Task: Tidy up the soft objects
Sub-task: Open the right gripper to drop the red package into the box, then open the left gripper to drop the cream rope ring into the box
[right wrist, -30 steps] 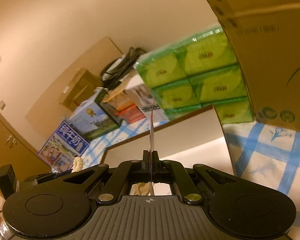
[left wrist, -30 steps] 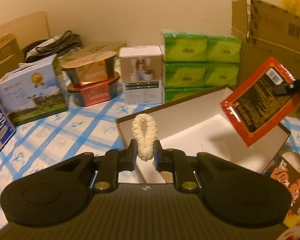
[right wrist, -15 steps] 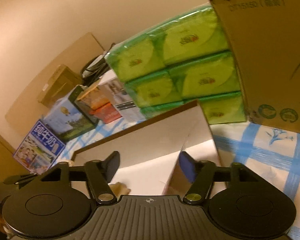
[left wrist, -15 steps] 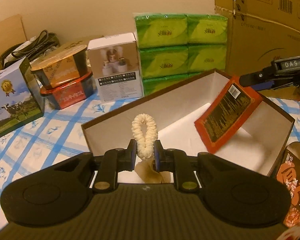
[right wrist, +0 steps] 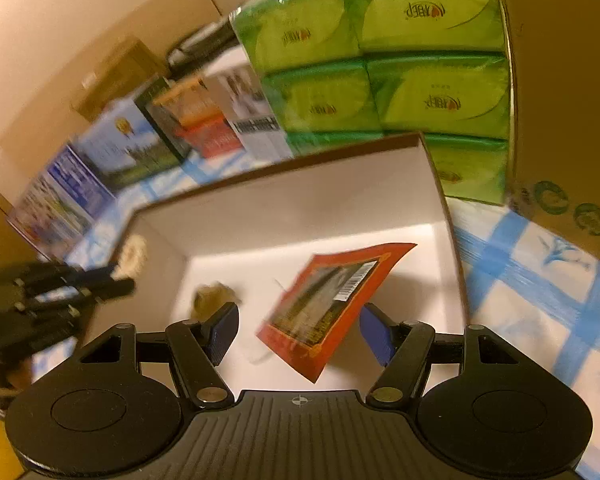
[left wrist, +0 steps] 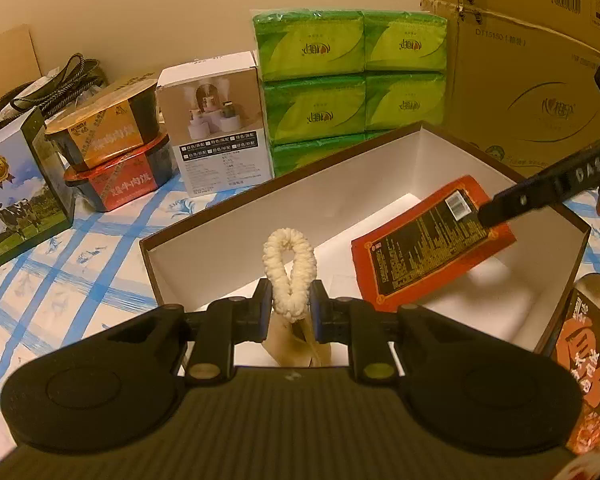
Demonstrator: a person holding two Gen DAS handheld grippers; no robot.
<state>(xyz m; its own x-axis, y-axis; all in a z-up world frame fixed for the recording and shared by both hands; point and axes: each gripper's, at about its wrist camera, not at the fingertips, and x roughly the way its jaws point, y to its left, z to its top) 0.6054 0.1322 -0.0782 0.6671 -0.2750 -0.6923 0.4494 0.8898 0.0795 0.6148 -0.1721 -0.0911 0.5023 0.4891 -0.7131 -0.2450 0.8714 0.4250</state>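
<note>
- Between the fingers of the left claw (left wrist: pixel 290 312), low in the centre of the left wrist view, a cream scrunchie (left wrist: pixel 289 270) stands pinched at its lower end, its loop rising free. The jaws are easing apart a little, yet the pads are touching it on both sides.
- Under that claw lies a tan cloth item (left wrist: pixel 296 346), one piece, on the floor of the white box (left wrist: pixel 236 240).
- At the bottom centre of the right wrist view, the right claw (right wrist: pixel 298 332) stands with its jaws wide apart and grips nothing.
- A second ago it was clamped on the red packet (right wrist: pixel 328 308); it has since let go, and the packet now sits tilted inside the box, right of centre. Whether it has settled flat is unclear.
- My reading: one item is delivered, and the scrunchie is next to drop into the same box.
- Counts: one box, one red packet inside it, one scrunchie.
- Farther out, on the blue-checked surface (left wrist: pixel 60 280), six green tissue packs (left wrist: pixel 350 80) show in the upper centre, with two stacked noodle bowls (left wrist: pixel 112 148) at left.
</note>
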